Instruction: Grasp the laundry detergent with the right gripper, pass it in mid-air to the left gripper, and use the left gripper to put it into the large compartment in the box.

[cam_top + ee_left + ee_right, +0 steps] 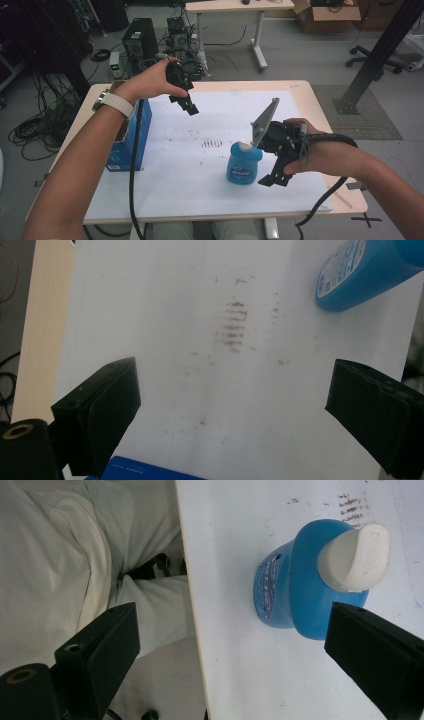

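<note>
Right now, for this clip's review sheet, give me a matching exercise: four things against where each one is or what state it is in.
Things:
1. blue bottle
2. blue box
3. left gripper
4. right gripper

Places or states:
A. open, just right of the bottle near the table's front edge
B. at the table's left edge
C. upright on the white sheet, white cap on top
D. open, raised over the far part of the sheet

Pairs: 1-C, 2-B, 3-D, 4-A

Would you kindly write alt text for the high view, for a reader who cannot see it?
A blue bottle with a white cap stands upright on a white table. The right gripper hangs open just beside it, and the left gripper hovers open farther back. A blue box stands at the table's left edge.
</note>
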`<state>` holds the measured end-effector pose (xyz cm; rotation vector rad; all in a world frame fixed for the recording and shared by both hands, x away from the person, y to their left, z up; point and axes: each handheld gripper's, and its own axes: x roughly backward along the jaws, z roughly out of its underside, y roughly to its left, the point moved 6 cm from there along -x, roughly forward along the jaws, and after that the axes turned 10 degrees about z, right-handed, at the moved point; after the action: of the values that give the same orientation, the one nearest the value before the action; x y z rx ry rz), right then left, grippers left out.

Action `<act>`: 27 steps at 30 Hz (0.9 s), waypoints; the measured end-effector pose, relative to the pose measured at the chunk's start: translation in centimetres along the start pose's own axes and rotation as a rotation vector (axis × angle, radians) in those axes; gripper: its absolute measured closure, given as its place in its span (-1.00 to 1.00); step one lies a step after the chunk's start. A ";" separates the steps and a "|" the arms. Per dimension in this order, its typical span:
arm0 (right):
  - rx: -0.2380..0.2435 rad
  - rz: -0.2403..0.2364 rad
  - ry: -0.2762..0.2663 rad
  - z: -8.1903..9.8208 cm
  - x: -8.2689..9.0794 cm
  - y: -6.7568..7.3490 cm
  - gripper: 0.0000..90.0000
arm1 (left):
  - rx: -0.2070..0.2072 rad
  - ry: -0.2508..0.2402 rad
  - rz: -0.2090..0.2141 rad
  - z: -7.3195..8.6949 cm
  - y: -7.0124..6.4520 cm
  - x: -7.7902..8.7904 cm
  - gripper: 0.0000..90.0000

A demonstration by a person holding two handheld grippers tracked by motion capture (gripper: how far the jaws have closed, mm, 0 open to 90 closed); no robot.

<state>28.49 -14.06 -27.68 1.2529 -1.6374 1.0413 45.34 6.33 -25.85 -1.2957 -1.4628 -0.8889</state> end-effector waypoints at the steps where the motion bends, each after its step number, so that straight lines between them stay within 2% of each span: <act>1: 0.000 0.000 0.000 0.0 0.0 0.0 -0.84 | 0.000 0.000 -0.001 0.0 0.0 0.0 -0.83; 11: 0.012 0.011 -0.006 0.1 0.4 -0.4 -0.85 | 0.010 -0.004 -0.001 0.1 0.1 0.2 -0.84; 27: -0.003 0.042 -0.031 0.3 1.2 -1.1 -0.89 | 0.008 -0.002 0.006 -0.3 -0.6 0.4 -0.84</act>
<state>29.26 -14.89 -26.51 1.2437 -1.6949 1.0491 44.85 6.06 -25.37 -1.2945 -1.4624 -0.8773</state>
